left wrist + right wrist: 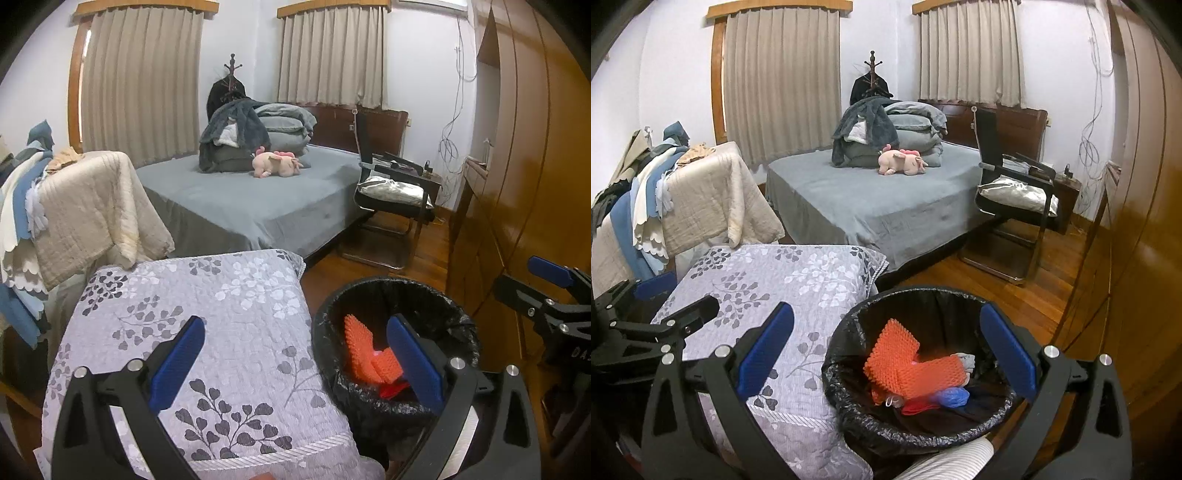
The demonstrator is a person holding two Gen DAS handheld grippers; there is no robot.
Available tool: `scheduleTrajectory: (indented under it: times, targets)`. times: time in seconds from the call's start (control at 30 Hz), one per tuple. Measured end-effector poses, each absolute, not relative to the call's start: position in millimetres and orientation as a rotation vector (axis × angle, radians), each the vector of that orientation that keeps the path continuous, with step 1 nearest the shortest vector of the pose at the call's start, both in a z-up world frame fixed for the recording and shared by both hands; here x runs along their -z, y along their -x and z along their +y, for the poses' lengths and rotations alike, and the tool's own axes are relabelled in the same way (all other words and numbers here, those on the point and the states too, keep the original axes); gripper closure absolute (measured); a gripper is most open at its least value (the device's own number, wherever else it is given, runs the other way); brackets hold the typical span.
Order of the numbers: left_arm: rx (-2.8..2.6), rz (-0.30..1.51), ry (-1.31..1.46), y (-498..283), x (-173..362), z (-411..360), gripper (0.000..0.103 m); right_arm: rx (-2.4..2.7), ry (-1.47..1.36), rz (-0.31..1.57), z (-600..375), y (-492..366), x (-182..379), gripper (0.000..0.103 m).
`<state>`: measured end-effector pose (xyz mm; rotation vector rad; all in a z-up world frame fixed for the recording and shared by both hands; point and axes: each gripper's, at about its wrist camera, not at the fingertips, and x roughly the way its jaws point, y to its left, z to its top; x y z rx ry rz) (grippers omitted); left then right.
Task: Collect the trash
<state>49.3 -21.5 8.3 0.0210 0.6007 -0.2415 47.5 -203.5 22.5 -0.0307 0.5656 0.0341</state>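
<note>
A round bin with a black liner (325,332) (842,398) stands on the wood floor beside a floral quilted cushion. It holds orange foam netting (360,347) (897,354), a blue bag (953,397) and red scraps (916,406). My left gripper (295,365) is open and empty, one finger over the cushion and one over the bin. My right gripper (886,354) is open and empty, straddling the bin's rim above the trash. Each gripper shows at the edge of the other's view.
The floral cushion (207,332) (783,280) is left of the bin. Behind are a grey bed (258,199) with folded bedding and a pink plush (277,164), draped blankets (92,214) at left, a black chair (391,206) and a wooden wardrobe (524,184) at right.
</note>
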Motion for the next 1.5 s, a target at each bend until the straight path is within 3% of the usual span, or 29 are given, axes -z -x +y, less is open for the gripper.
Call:
scheduleTrajectory:
  times: [1.5]
  targets:
    - [0.228, 0.588, -0.016, -42.6, -13.5, -15.5, 0.006, -0.036, 0.04, 0.559, -198.8, -45.0, -19.8, 0.005]
